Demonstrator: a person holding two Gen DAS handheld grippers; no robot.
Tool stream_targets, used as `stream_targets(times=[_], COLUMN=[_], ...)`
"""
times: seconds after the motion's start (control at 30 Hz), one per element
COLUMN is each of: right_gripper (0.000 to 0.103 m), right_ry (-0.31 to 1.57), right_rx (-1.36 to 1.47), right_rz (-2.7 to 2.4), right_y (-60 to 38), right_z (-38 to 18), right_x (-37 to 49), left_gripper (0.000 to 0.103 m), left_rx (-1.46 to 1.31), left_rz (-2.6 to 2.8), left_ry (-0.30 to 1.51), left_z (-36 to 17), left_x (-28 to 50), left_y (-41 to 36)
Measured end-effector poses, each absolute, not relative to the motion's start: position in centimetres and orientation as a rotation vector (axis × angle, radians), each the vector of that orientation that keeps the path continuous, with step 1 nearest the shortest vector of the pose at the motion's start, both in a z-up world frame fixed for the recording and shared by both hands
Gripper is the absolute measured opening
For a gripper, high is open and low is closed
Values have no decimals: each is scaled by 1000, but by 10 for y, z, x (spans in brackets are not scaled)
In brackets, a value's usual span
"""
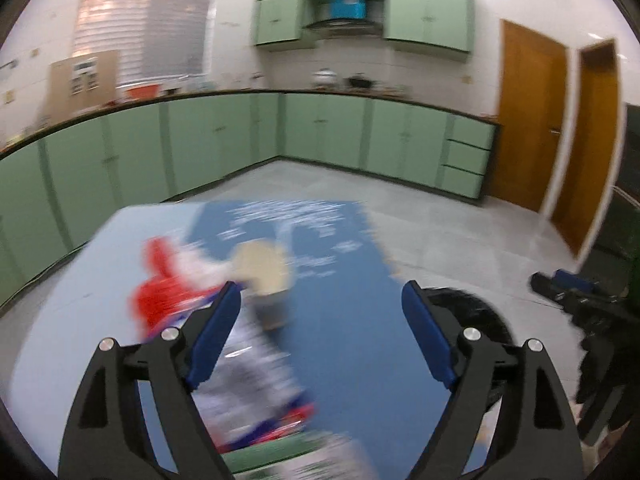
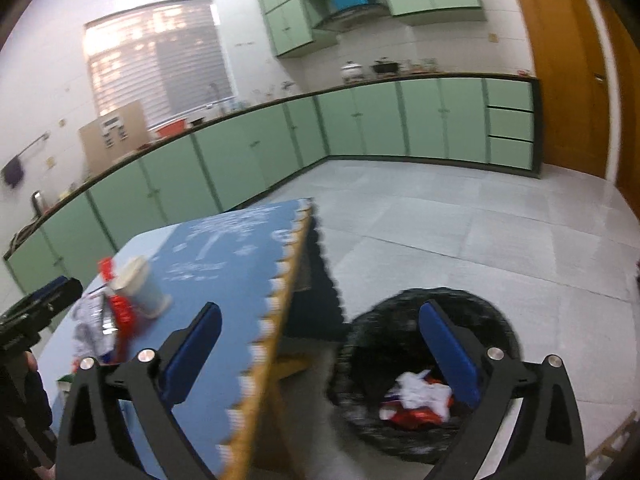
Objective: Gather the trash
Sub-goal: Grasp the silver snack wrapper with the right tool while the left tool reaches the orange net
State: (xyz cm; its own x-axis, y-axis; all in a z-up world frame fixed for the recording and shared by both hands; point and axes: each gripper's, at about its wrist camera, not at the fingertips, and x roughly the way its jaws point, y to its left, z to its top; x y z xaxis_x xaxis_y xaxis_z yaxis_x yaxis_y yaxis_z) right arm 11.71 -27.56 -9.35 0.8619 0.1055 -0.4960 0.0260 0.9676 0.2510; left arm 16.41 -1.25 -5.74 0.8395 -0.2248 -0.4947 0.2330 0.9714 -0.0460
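Observation:
A table with a blue cloth carries the trash. On it lie a red wrapper, a tan paper cup and crumpled white wrappers, all blurred. My left gripper hovers open above them, holding nothing. In the right wrist view the cup stands upright beside the red wrapper and white wrappers. My right gripper is open and empty above the table edge and a black bin on the floor. Red and white wrappers lie inside the bin.
The bin stands on the floor just right of the table. Green base cabinets line the far walls, with wooden doors at the right. Grey tiled floor stretches beyond the table. A dark-gloved hand shows at the right edge.

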Motion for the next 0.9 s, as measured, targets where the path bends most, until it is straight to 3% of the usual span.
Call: stream_targets(times=[0.33,0.7,0.8,0.9], right_gripper=[97,83,75,56], right_ry=[565,639,669,686], right_rx=[167,94,94,112], right_rz=[351,544,565,608], right_y=[-140,-57,-53,-53], right_z=[-91,-117,-122,-123], right_x=[145,173,183,187], left_gripper=[80,80,80,80], left_rx=[36,-28,-40,-52], left_rz=[-51,5,6,3], left_ry=[536,561,565,568], left_z=[-69,-79,-82,-85], left_x=[146,150,151,152], left_y=[90,139,143,149])
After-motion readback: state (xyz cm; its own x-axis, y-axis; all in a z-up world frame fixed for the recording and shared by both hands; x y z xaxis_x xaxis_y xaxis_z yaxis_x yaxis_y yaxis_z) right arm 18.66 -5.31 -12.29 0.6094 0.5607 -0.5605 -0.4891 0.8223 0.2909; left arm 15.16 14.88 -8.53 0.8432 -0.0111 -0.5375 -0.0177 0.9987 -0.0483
